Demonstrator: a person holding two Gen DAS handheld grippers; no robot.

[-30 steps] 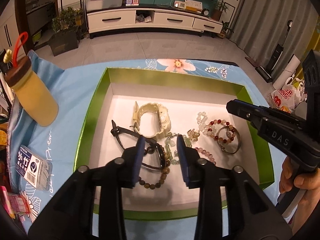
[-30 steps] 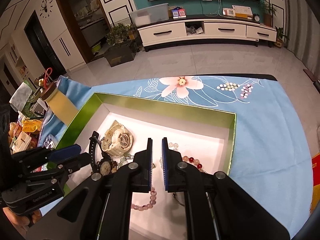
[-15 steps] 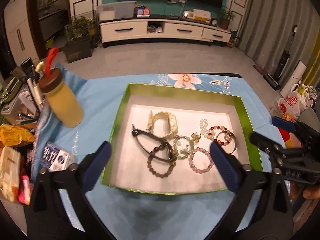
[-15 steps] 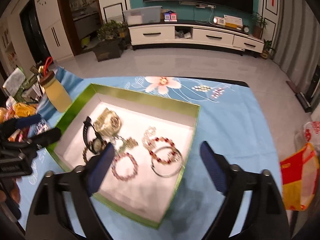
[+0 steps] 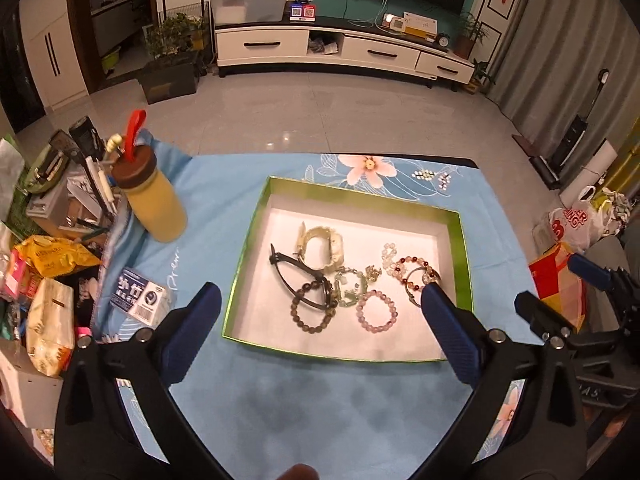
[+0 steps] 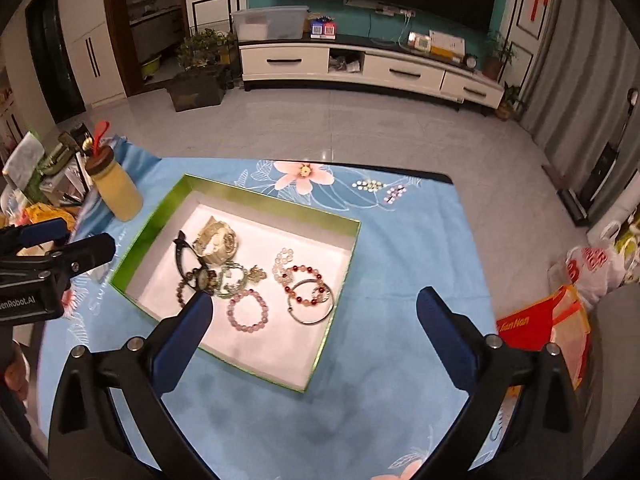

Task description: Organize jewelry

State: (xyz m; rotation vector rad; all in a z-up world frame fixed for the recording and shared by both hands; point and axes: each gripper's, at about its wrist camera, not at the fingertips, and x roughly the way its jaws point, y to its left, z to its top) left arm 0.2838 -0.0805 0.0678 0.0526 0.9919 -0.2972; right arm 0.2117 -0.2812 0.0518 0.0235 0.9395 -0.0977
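blue floral tablecloth (image 5: 224, 208) covers the table; largest item on it. green-walled, white-floored shallow box (image 5: 248, 252) sits near the cloth's middle, open side up. yellow bottle with brown lid and red loop (image 5: 154, 204) stands upright on the cloth left of the box, well apart from it. a small printed packet (image 5: 140, 298) lies flat on the cloth, nearer than the bottle.

left gripper (image 5: 320, 304): jaws spread wide, nothing between the blue pads, held above the box's near edge, touching nothing. right gripper (image 6: 314, 308): jaws likewise wide apart, empty, over the box's near right corner and the cloth beside it.

jewelry all inside the box, on its white floor. cream watch (image 5: 320, 242) toward the far side. black-strap watch (image 5: 298, 276) just in front of it, overlapping a brown bead bracelet (image 5: 312, 308). green stone bracelet (image 5: 350, 288) at the centre, touching the brown one. pink bead bracelet (image 5: 376, 311) nearest the front. red-and-white bead bracelet (image 5: 408, 270) lies on the right, overlapping a thin metal bangle (image 6: 312, 300). small clear bead strand (image 5: 389, 251) behind them.
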